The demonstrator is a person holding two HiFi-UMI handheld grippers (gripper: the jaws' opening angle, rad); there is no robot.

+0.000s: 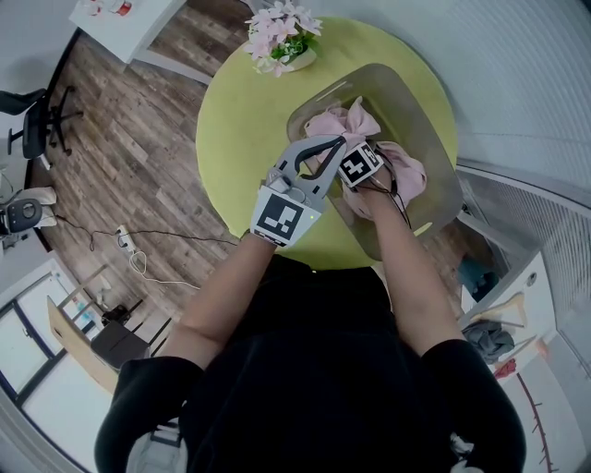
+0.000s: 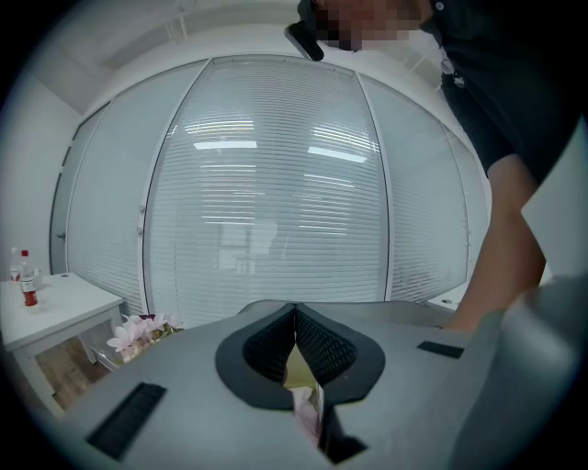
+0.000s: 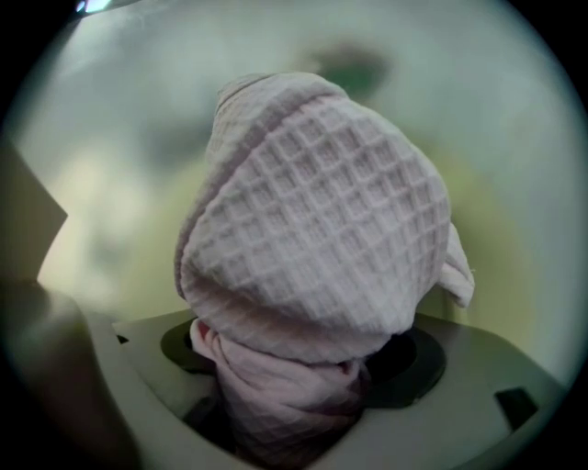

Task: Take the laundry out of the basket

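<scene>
A translucent basket (image 1: 441,181) stands on the round yellow-green table (image 1: 242,129) with pink laundry (image 1: 407,175) in it. My right gripper (image 1: 354,146) is over the basket, shut on a bunched pink waffle cloth (image 3: 312,239) whose tuft stands up beyond the jaws (image 1: 355,115). That cloth fills the right gripper view and hides the gripper (image 3: 294,372) tips. My left gripper (image 1: 338,143) is right beside it at the basket's left rim. In the left gripper view its gripper (image 2: 294,314) tips meet, aimed at window blinds. A sliver of pink cloth (image 2: 307,411) shows through the gap behind the tips.
A pot of pink flowers (image 1: 282,39) sits at the table's far edge, also flowers (image 2: 140,332). A white desk (image 1: 125,18) and a black office chair (image 1: 35,125) stand on the wood floor, with a cable (image 1: 138,263). Window blinds (image 2: 276,184) are behind the table.
</scene>
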